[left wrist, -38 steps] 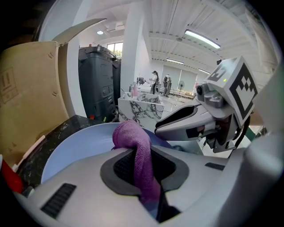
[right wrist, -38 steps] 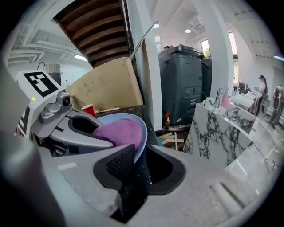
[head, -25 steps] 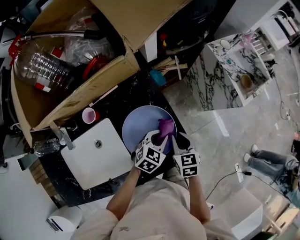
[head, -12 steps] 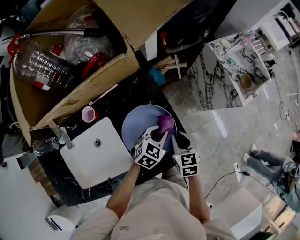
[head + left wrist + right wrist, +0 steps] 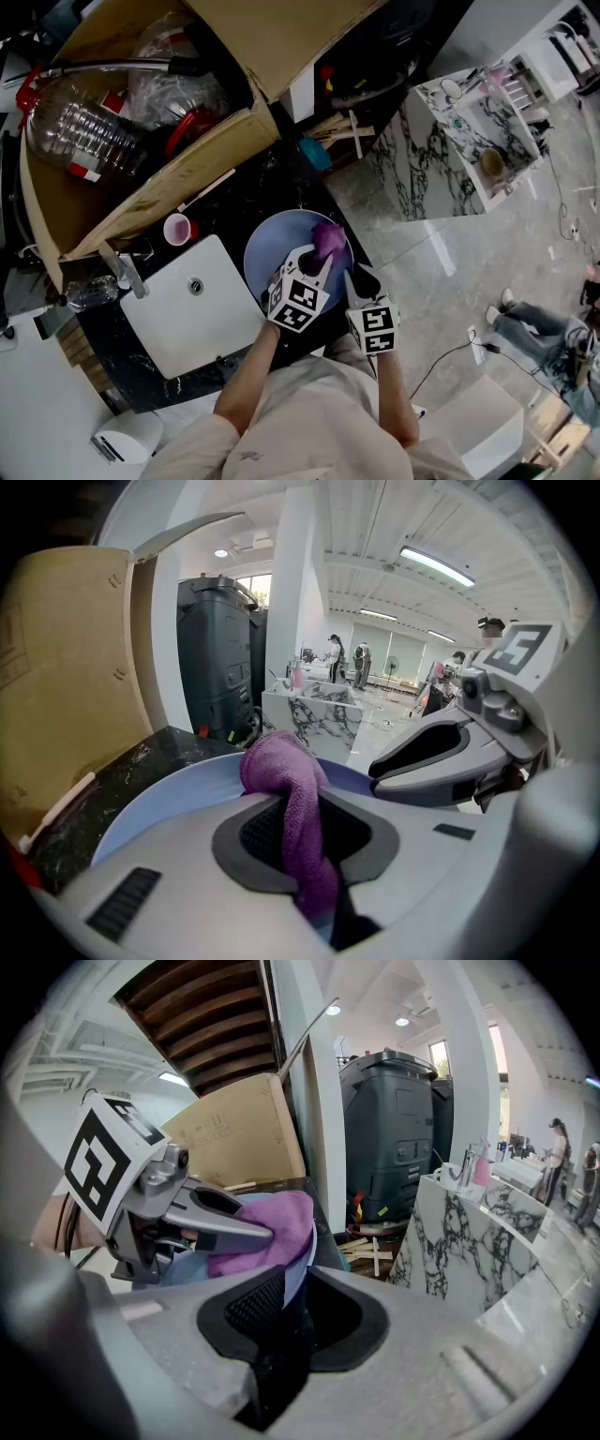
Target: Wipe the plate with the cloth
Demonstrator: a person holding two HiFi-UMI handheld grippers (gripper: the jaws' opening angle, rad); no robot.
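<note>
Snugly, left claw [image 5: 317, 264] pinches nubby cloth [image 5: 327, 240] on round plate [image 5: 275, 249].

Box [image 5: 187, 173] looms beyond plate [image 5: 277, 248]; sink [image 5: 178, 319] beside.

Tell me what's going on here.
A person is working with two handheld grippers. The left gripper has its jaws shut on a purple cloth and holds it on the pale blue plate. The right gripper clamps the plate's near rim. The plate sits on the dark counter beside a white sink.
</note>
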